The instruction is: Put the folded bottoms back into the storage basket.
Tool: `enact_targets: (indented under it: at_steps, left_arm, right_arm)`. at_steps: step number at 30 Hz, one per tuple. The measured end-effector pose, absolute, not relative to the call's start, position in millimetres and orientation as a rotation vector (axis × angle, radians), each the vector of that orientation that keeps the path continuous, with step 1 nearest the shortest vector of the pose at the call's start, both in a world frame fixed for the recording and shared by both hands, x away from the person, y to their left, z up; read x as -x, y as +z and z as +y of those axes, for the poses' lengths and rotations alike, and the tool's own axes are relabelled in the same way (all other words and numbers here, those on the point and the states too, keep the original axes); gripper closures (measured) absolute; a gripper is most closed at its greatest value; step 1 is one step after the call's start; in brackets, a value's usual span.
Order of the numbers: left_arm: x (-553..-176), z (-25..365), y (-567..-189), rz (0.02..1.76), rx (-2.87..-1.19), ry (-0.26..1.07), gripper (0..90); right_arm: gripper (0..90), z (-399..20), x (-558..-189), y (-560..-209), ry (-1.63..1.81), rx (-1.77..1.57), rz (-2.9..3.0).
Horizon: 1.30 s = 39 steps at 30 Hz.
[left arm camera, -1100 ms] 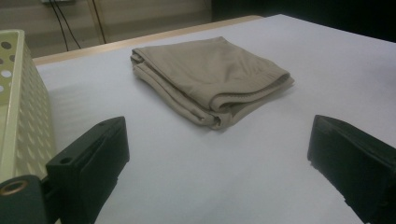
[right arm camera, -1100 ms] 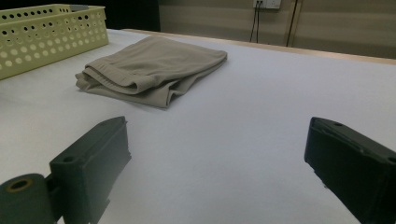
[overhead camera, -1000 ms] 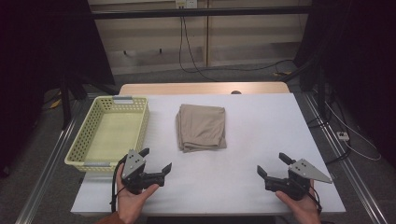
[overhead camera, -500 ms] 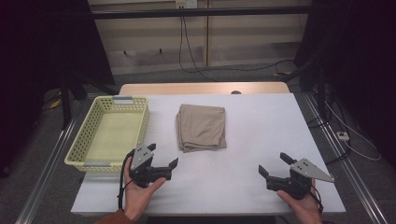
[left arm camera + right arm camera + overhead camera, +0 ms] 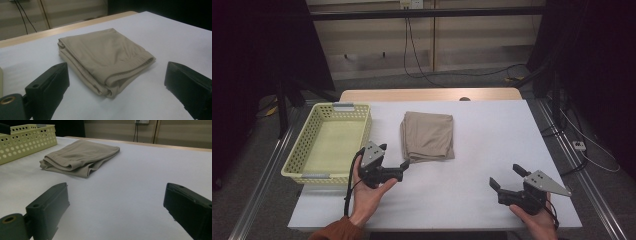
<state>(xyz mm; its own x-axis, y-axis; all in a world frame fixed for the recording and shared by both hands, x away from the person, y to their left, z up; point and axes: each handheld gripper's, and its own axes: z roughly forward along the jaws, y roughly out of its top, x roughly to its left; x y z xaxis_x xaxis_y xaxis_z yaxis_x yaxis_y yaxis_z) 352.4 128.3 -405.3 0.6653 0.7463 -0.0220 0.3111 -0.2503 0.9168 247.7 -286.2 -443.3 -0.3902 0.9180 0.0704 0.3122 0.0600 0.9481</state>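
Observation:
A folded beige cloth point(image 5: 428, 136) lies flat in the middle of the white table point(image 5: 492, 130). My left gripper point(image 5: 394, 155) is open, held just short of the cloth's near left corner. In the left gripper view the cloth point(image 5: 105, 57) lies straight ahead between the spread jaws of that gripper point(image 5: 116, 67), with its folded edges toward me. My right gripper point(image 5: 504, 175) is open and empty near the table's front right edge. The right gripper view looks between that gripper's point(image 5: 116, 186) jaws at the cloth point(image 5: 80, 157), farther off to the left.
A pale yellow perforated basket point(image 5: 329, 145) stands empty at the table's left side, beside the cloth; its wall point(image 5: 25, 140) rises at the left in the right gripper view. Bare table stretches to the right of the cloth. Cables run along the floor behind.
My left gripper has moved forward and to the right, from the front edge up to the cloth's near left corner. The right gripper has stayed put.

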Motion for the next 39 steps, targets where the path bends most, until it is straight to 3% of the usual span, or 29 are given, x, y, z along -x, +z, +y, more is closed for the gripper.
enact_targets:
  at_steps: [39]
  left_arm:
    - [-428,97,-380,0.923,-1.872,0.424,5.3]
  right_arm:
    - [4.3,-282,-252,-445,1.356,-1.252,1.800]
